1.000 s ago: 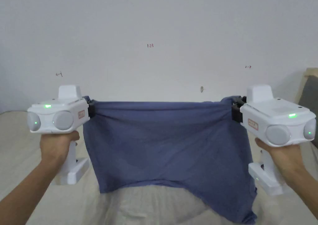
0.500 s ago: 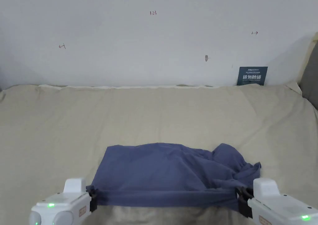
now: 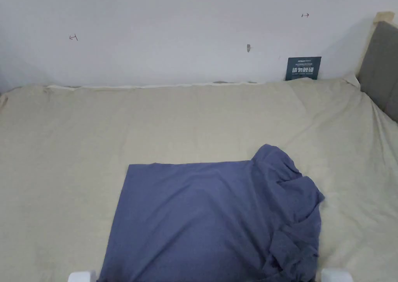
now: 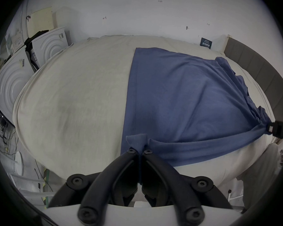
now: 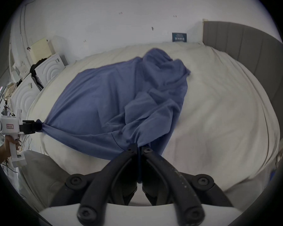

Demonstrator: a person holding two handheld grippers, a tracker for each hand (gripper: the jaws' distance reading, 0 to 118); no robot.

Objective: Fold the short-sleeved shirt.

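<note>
The blue shirt lies across the lower middle of the bed, its right side bunched. The left claw and right claw each clamp a near corner, probably pulling the hem taut for flattening.

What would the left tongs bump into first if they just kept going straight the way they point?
Probably the blue shirt itself: the left tongs already pinch its near corner, and it lies spread ahead on the bed. Beyond it stands the wall, though depth is hard to judge.
</note>
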